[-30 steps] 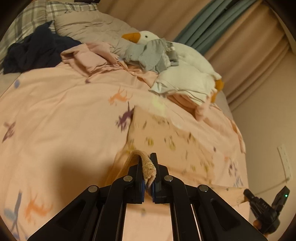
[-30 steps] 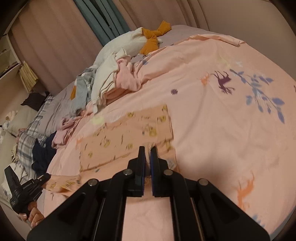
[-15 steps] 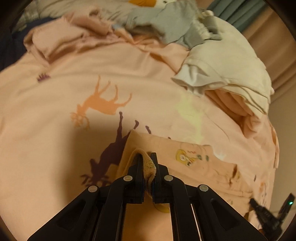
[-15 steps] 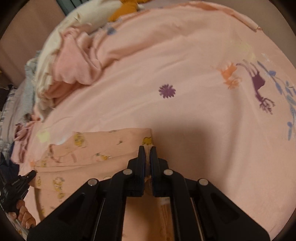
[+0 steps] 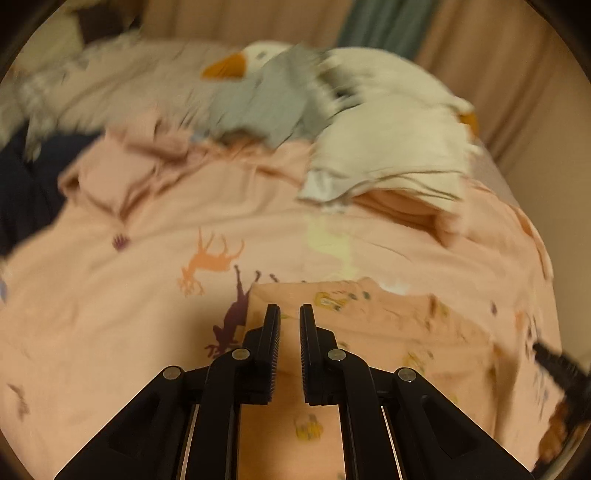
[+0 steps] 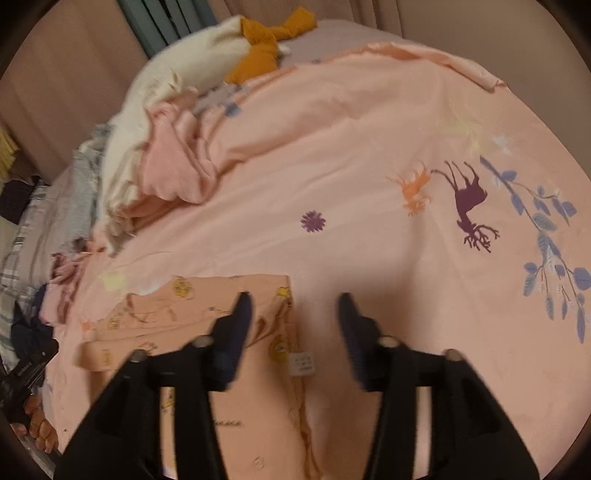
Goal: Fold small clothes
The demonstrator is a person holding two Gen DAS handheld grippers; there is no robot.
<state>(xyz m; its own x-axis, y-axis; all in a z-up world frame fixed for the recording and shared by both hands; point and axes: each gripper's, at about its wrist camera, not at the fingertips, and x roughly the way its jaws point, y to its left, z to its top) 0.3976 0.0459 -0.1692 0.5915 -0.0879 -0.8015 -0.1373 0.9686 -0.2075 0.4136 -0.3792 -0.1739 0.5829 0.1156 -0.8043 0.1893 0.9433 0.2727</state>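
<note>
A small peach garment (image 5: pixel 388 321) with yellow prints lies folded flat on the pink bedspread (image 5: pixel 110 302). My left gripper (image 5: pixel 290 306) hovers over the garment's left corner, its jaws a little apart and opening, with no cloth between the pads. In the right wrist view the same garment (image 6: pixel 184 306) shows a white label (image 6: pixel 302 363) on its right edge. My right gripper (image 6: pixel 294 297) stands over that edge with its jaws wide and opening, and nothing is pressed between them.
At the back of the bed lies a pile of loose clothes: a white one (image 5: pixel 388 155), a grey one (image 5: pixel 266 103) on a goose plush (image 5: pixel 258 55), crumpled pink ones (image 5: pixel 125 170) and a navy one (image 5: pixel 26 184). Curtains (image 5: pixel 376 22) hang behind.
Both grippers held the garment's edge and have let it go; it now lies flat. The right jaws have swung wide, the left only slightly, and both views have drawn back.
</note>
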